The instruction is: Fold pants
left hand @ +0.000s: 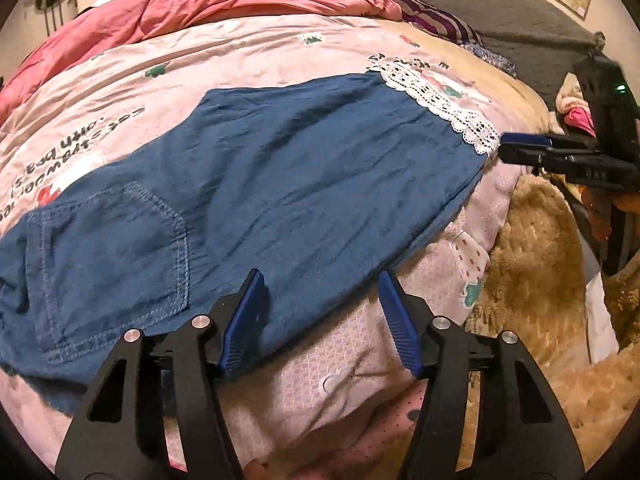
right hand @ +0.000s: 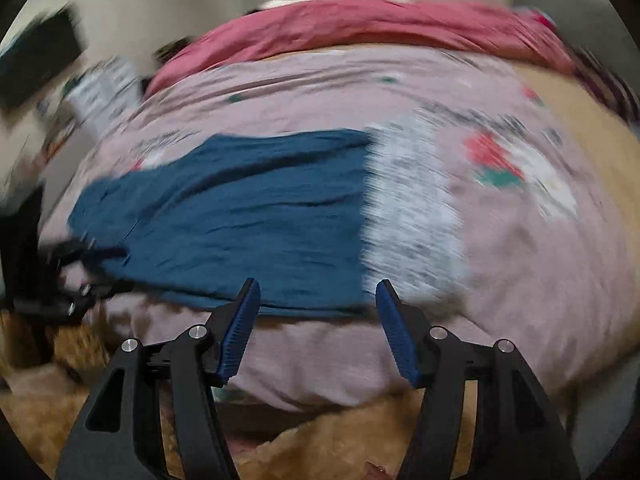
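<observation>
Bed quilt (left hand: 280, 52) blurs rightward; both claws (left hand: 320, 280) (right hand: 316, 286) gape empty beside pants (left hand: 280, 168).

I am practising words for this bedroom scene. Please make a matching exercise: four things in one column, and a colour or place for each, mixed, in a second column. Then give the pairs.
Things:
1. pants
2. lace trim
3. crumpled blanket
4. left gripper

Descriptions:
A. white, at the leg end of the pants
B. red-pink, bunched at the far side of the bed
C. blue, spread flat on the pink bedcover
D. open, over the near edge of the pants

Pairs: 1-C, 2-A, 3-B, 4-D
</observation>
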The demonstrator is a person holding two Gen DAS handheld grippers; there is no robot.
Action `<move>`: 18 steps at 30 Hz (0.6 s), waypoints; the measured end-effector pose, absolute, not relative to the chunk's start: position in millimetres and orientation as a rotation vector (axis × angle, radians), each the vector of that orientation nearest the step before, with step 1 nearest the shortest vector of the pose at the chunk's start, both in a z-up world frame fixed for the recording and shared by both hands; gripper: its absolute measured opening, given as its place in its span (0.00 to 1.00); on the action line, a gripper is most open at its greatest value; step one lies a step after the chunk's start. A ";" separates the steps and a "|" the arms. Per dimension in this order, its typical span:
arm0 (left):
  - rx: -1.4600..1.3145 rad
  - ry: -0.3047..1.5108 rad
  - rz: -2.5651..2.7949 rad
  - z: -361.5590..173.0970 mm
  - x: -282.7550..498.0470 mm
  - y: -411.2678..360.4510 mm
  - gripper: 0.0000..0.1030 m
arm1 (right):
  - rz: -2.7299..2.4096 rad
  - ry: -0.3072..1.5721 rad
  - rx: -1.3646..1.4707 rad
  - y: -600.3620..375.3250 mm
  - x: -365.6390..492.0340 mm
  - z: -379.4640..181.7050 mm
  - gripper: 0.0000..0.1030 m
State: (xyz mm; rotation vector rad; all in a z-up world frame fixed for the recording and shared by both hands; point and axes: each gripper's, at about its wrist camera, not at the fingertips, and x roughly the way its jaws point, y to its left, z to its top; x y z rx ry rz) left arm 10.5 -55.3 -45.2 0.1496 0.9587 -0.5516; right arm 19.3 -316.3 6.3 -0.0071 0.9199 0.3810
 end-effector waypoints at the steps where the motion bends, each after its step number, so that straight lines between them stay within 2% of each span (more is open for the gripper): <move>1: 0.157 0.957 -0.556 -45.1 11.3 -58.0 0.48 | 0.407 0.924 -0.070 -303.6 20.9 5.3 0.57; 6: 0.158 0.947 -0.589 -44.3 25.8 -72.9 0.47 | 0.426 0.941 -0.187 -280.9 39.2 -6.2 0.56; 11: 0.140 0.982 -0.610 -54.3 31.2 -78.5 0.36 | 0.400 0.997 -0.140 -289.6 58.9 -21.1 0.52; 18: 0.136 1.023 -0.624 -67.5 20.2 -70.9 0.36 | 0.363 1.120 -0.110 -301.4 47.6 -41.9 0.48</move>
